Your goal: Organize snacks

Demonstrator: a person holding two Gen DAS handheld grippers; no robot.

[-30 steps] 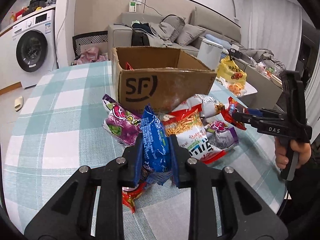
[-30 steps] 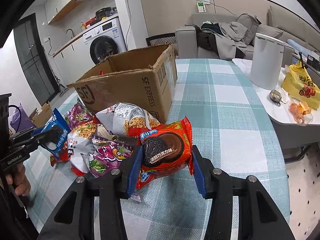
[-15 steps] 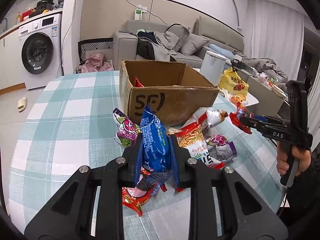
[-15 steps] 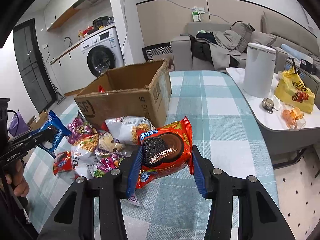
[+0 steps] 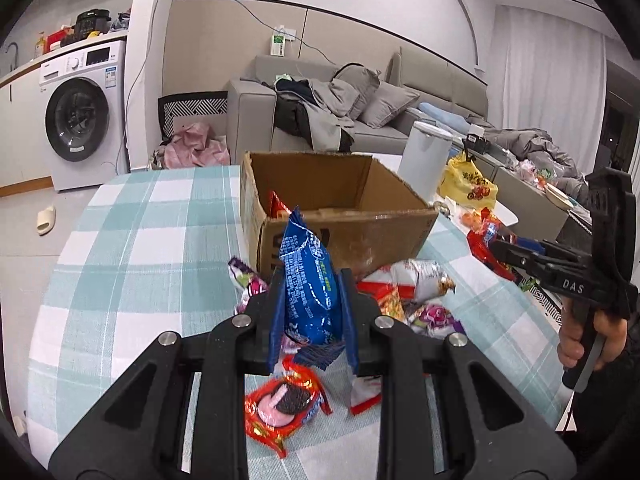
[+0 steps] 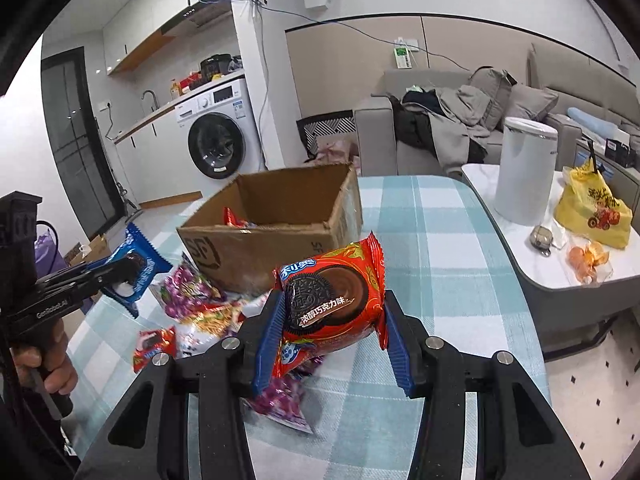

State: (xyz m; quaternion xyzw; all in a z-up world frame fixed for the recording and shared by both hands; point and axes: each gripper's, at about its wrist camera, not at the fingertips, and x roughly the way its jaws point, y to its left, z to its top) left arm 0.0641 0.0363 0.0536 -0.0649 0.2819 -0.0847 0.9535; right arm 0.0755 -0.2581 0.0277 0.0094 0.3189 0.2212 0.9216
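My left gripper (image 5: 312, 312) is shut on a blue cookie packet (image 5: 310, 284), held upright above the snack pile. It also shows in the right wrist view (image 6: 134, 268). My right gripper (image 6: 330, 320) is shut on a red chocolate cookie packet (image 6: 332, 296), held above the table; this packet shows in the left wrist view (image 5: 486, 240). An open cardboard box (image 5: 332, 216) (image 6: 280, 228) stands beyond both grippers, with a red packet (image 5: 278, 206) inside. Loose snacks lie on the checked tablecloth (image 5: 140, 248) in front of the box, among them a red cookie packet (image 5: 286, 408) and purple bags (image 6: 188, 292).
A white kettle (image 6: 524, 172), a yellow bag (image 6: 592, 212) and orange peel (image 6: 588, 260) sit on a side table at the right. A sofa with clothes (image 5: 320, 112) and a washing machine (image 5: 80, 120) stand behind the table.
Both grippers have risen with their packets, so the pile looks lower and the inside of the box shows more. A red cookie packet now shows below the left gripper.
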